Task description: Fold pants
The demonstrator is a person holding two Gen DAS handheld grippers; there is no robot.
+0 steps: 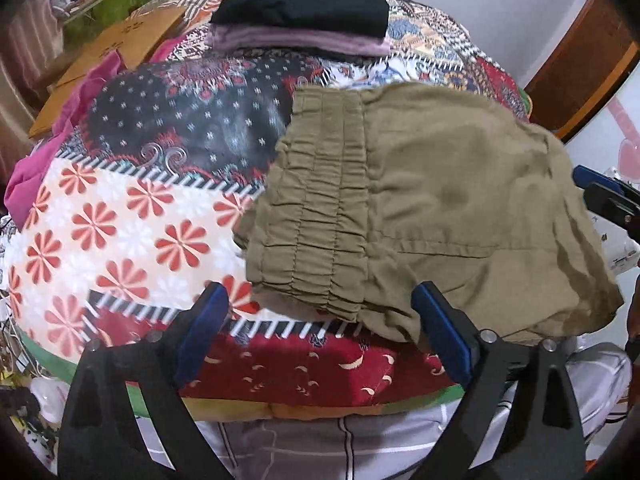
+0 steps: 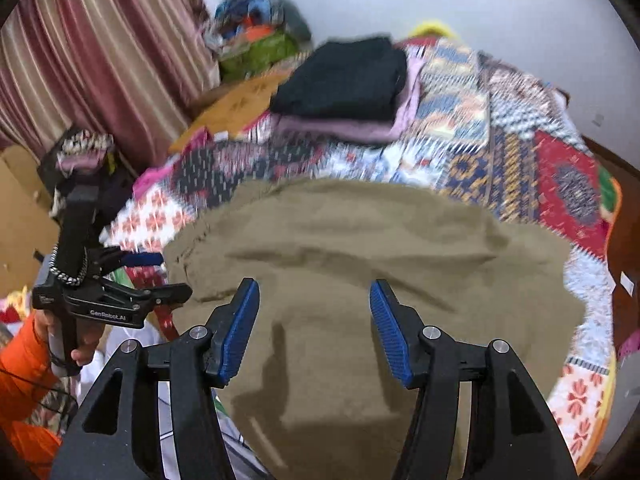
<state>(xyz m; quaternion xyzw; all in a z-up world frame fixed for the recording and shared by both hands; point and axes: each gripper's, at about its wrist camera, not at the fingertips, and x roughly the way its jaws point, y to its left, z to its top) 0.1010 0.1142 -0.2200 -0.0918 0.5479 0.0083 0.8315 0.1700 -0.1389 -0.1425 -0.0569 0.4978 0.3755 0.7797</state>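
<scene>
Fingers of the left gripper (image 1: 320, 332) stand wide apart with nothing pinched, straddling the near edge of the khaki pants (image 1: 420, 216) at the gathered waistband (image 1: 320, 208). The right gripper (image 2: 314, 332) is about half open and empty, hovering over the same cloth. These pants lie folded on the patchwork bedspread (image 1: 132, 216), near its front edge. Risk, as I judge it: the overhanging corner could slide off the bed, or 1 closing finger could catch only the top layer and drag the fold open. A folded stack (image 1: 304, 12) sits well beyond.
</scene>
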